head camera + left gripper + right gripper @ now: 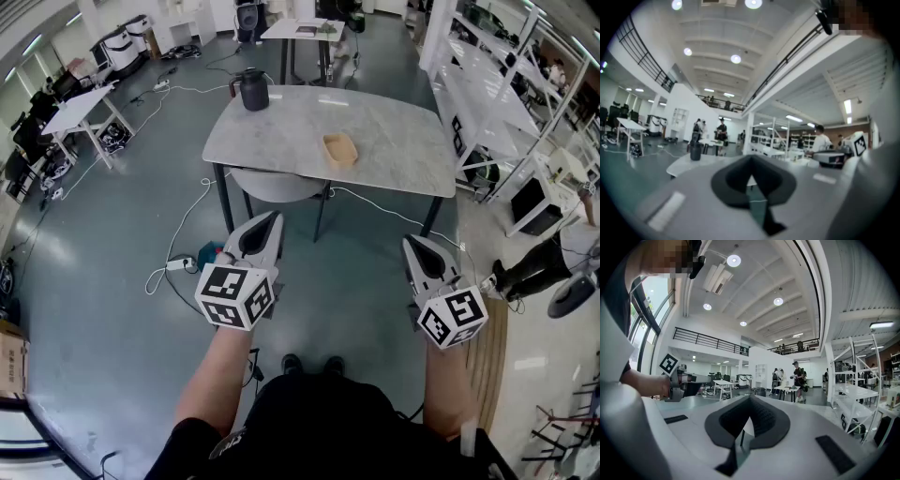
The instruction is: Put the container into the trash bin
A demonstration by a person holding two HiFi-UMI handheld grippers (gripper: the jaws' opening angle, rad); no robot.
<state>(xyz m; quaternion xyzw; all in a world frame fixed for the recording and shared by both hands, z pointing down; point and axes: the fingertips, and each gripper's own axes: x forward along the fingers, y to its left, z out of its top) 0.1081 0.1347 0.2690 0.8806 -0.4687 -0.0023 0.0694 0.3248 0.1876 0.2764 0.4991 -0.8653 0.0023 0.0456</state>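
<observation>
Container sits on the table, light and thin-walled, we reckon (crushable), so pinch its rim gently. Left gripper and right gripper both clenched, empty.

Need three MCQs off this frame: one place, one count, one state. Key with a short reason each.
1. Where is the tan container?
A on the table
B on the floor
C on a shelf

2. How many things stand on that table?
A one
B two
C four

3. The right gripper is:
A shut and empty
B shut on the container
C wide open

Key:
1 A, it lies on the tabletop's right half.
2 B, only the container and a dark jug are on it.
3 A, its fingers meet with nothing between them.
</observation>
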